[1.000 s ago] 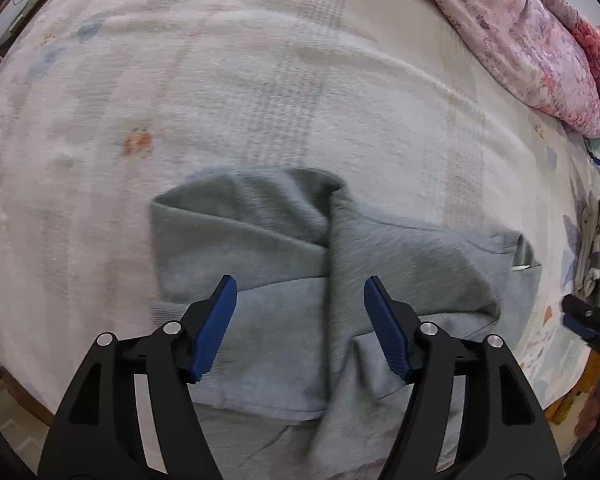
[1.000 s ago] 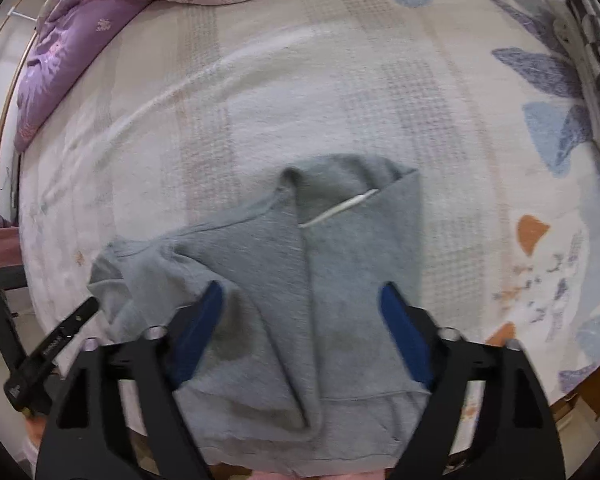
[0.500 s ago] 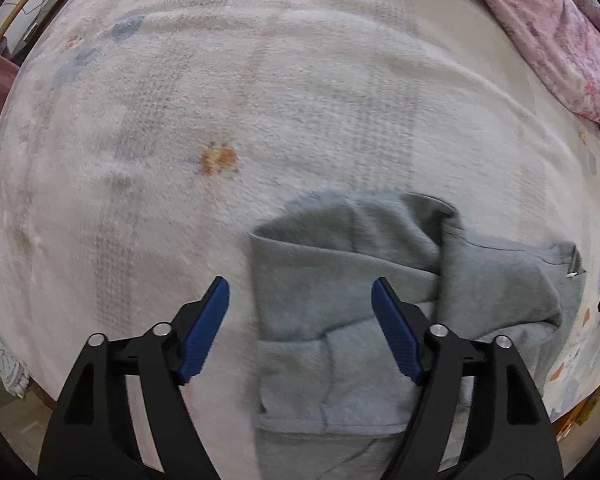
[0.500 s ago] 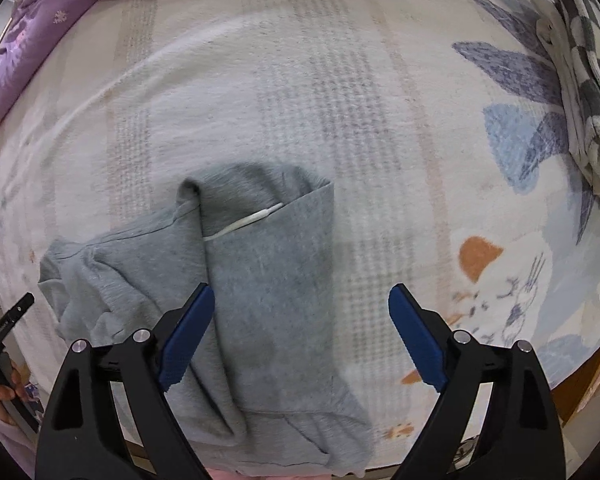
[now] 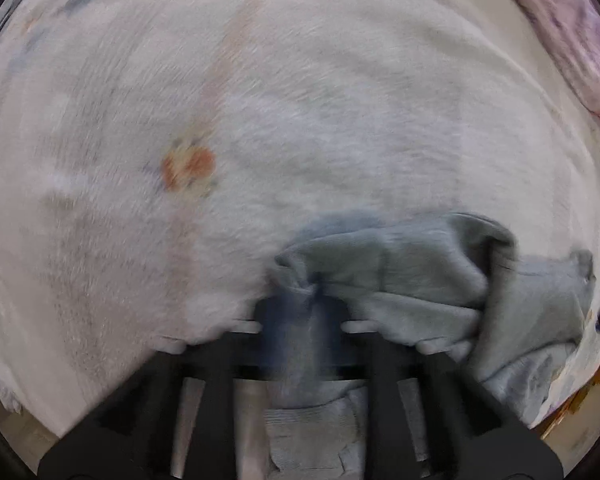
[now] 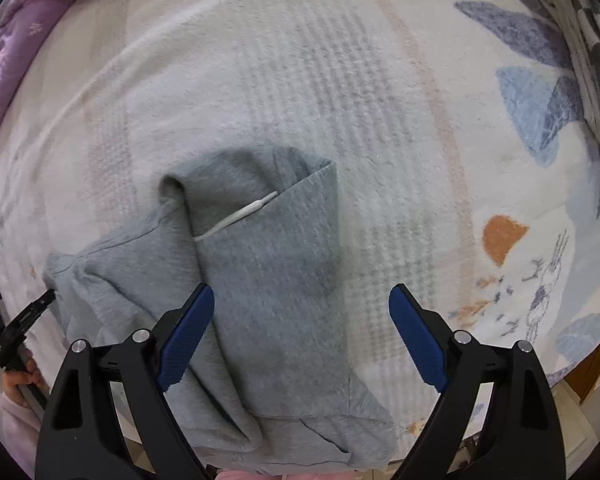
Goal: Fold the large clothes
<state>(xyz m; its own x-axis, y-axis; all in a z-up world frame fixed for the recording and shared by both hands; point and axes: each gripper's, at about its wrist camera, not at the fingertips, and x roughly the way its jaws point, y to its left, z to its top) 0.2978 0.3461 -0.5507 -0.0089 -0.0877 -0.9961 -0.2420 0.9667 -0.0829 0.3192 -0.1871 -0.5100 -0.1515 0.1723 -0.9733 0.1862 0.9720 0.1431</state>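
A grey sweatshirt (image 6: 268, 264) lies partly folded on the bed near its front edge, a white drawstring (image 6: 236, 216) showing across it. My left gripper (image 5: 306, 304) is shut on the garment's left corner (image 5: 300, 276); that view is blurred by motion. The rest of the sweatshirt (image 5: 440, 276) trails to the right of it. My right gripper (image 6: 300, 332) is open and empty, hovering over the sweatshirt's right edge. The left gripper (image 6: 28, 312) also shows at the far left of the right wrist view.
The bed is covered by a pale patterned blanket (image 6: 340, 80) with blue and orange motifs (image 6: 504, 236). A pink and purple quilt (image 5: 572, 40) lies at the back. A checkered cloth (image 6: 588, 40) sits at the right edge.
My left gripper has gone from open to shut on the sweatshirt's left corner and is moving fast. My right gripper has shifted slightly left over the garment's right edge.
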